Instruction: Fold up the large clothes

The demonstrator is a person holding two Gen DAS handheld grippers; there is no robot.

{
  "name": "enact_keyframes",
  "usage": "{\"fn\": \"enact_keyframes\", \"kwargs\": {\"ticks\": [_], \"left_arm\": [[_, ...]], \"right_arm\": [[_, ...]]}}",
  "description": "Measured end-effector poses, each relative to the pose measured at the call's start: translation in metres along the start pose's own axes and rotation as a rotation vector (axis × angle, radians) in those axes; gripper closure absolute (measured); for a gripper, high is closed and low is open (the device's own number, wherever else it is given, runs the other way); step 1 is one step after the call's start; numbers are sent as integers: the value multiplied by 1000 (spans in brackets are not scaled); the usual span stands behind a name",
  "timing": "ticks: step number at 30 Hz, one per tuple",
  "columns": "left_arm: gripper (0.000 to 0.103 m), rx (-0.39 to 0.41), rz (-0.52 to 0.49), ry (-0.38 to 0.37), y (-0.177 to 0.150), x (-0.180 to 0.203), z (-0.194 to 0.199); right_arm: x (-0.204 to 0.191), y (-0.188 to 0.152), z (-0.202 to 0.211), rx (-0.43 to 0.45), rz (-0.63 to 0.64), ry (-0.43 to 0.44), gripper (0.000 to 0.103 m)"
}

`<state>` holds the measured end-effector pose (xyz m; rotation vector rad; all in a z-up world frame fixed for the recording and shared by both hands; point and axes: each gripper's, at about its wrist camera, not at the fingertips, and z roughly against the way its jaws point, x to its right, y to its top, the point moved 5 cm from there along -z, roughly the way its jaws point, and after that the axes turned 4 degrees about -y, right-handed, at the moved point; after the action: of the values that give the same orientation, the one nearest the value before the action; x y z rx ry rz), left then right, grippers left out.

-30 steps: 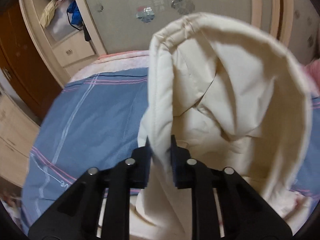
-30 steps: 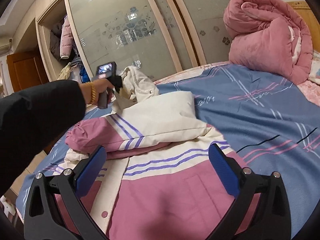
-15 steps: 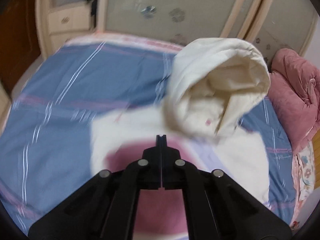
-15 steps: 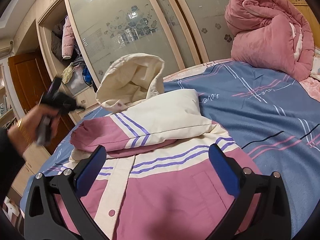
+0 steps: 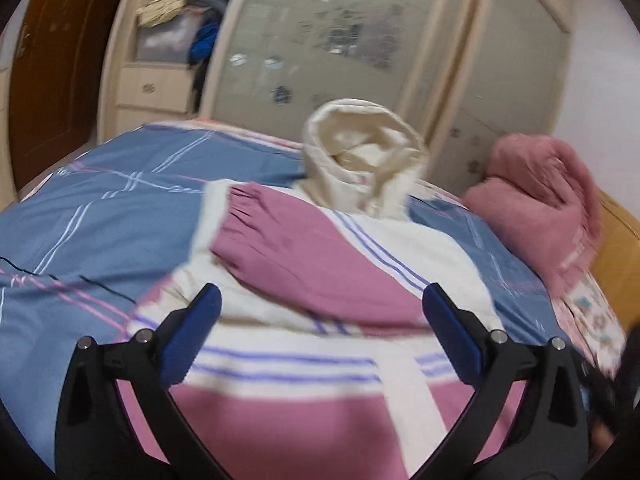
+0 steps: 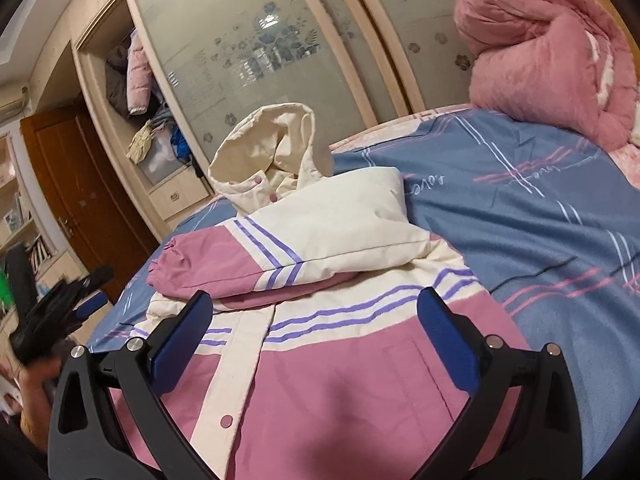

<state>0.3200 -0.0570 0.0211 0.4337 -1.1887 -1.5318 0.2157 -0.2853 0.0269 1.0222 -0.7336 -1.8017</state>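
Observation:
A pink and cream hooded jacket (image 6: 340, 392) lies front up on the blue bed sheet (image 6: 520, 208). One sleeve (image 6: 280, 248) is folded across its chest. The cream hood (image 6: 272, 148) stands up at the far end, free of both grippers. My left gripper (image 5: 320, 296) hovers over the jacket's lower body (image 5: 304, 400); its jaws are opening wide and grip nothing. In the left wrist view the hood (image 5: 360, 160) is beyond the sleeve (image 5: 304, 256). My right gripper (image 6: 314, 298) is open above the jacket's front with nothing held. The left gripper (image 6: 60, 312) shows blurred at the left edge.
A rolled pink quilt (image 6: 552, 52) sits at the far right of the bed. A wardrobe with frosted sliding doors (image 6: 260, 60) and an open shelf of clothes stands behind the bed. A brown door (image 6: 76, 200) is at the left. A wooden headboard (image 5: 616, 248) is on the right.
My left gripper let go of the hood, pulled back to the jacket's near end, and went from shut to wide open. The hood settled at the far end. The right gripper stayed put.

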Motion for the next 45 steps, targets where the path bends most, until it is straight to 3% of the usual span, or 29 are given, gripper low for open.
{"fn": "enact_keyframes", "kwargs": {"ticks": [4, 6, 11, 15, 18, 19, 20, 21, 22, 23, 28, 32, 34, 37, 41, 43, 45], "left_arm": [[2, 61, -72, -5, -18, 18, 8], [2, 33, -84, 9, -27, 16, 5], [2, -13, -36, 15, -36, -9, 8], [2, -32, 34, 27, -32, -34, 9], [2, -27, 26, 40, -28, -43, 10], [2, -26, 22, 48, -26, -46, 9], [2, -26, 24, 49, -25, -48, 9], [2, -28, 35, 50, -24, -51, 9], [2, -31, 45, 49, -23, -53, 10], [2, -34, 59, 47, -23, -56, 9], [2, -55, 87, 22, -27, -53, 9], [2, -58, 94, 4, -28, -46, 9], [2, -62, 102, -3, -29, -43, 8], [2, -82, 109, -35, -31, -38, 6], [2, -96, 113, -62, -34, -33, 0], [2, -109, 114, -80, -36, -31, -4], [2, -122, 122, -92, -39, -31, -9]], "right_arm": [[-12, 41, -29, 6, 42, -19, 1], [-26, 80, -66, 12, 82, -22, 1], [-50, 171, -207, -85, 141, -119, 5], [-62, 219, -313, -162, 307, -262, 11], [-48, 237, -368, -238, 318, -354, 19], [-43, 241, -377, -253, 298, -358, 29], [-41, 245, -385, -257, 270, -322, 50], [-42, 246, -387, -260, 258, -301, 63], [-43, 246, -385, -260, 255, -277, 93], [-46, 245, -378, -247, 270, -258, 99], [-56, 235, -312, -125, 364, -204, 100], [-49, 191, -233, -72, 393, -133, 100], [-31, 158, -197, -63, 346, -94, 100], [-3, 107, -180, -104, 330, -114, 100], [28, 55, -193, -194, 263, -138, 100], [29, 49, -200, -202, 266, -132, 100], [26, 53, -199, -185, 256, -126, 93]]}}
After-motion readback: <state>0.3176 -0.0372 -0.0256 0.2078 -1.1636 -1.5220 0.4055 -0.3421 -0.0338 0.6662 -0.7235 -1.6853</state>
